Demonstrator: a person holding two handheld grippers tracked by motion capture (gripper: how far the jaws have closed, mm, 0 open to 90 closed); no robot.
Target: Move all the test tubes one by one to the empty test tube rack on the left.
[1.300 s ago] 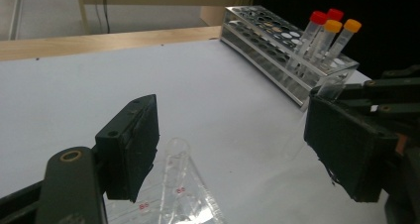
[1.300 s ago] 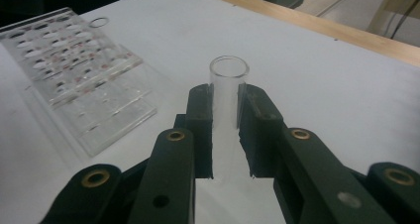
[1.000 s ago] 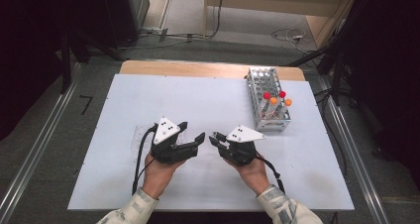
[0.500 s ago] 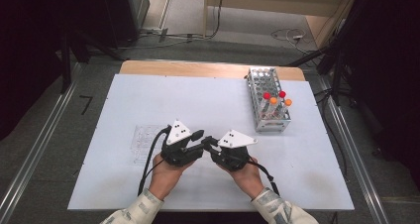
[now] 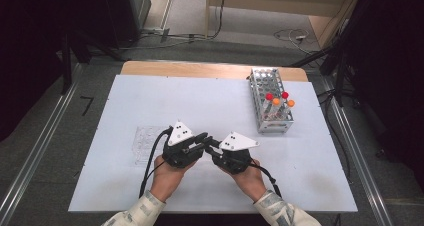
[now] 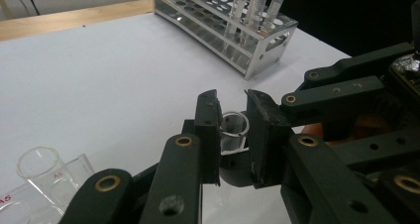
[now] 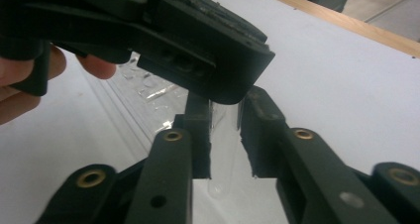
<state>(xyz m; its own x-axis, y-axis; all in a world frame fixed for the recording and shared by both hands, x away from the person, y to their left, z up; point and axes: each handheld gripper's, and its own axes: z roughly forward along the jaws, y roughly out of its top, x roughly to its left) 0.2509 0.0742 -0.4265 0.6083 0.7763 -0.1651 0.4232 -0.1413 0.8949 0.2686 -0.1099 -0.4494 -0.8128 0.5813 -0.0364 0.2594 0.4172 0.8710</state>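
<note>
Between both nearly closed hand-held grippers (image 5: 206, 142), jaws meeting mid-table, one clear glass tube (image 6: 234, 130), clamped.

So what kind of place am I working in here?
Probably a lab-style test bench set up for recording. A metal tube rack holds capped tubes on a white table, a clear open-mouthed tube sits between the two tools, and cables trail over the floor behind.

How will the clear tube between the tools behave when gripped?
The clear tube looks thin-walled and empty, so probably light. Its smooth transparent wall suggests it is slippery and perhaps fragile under a hard squeeze. Being round, it would likely roll on the table.
</note>
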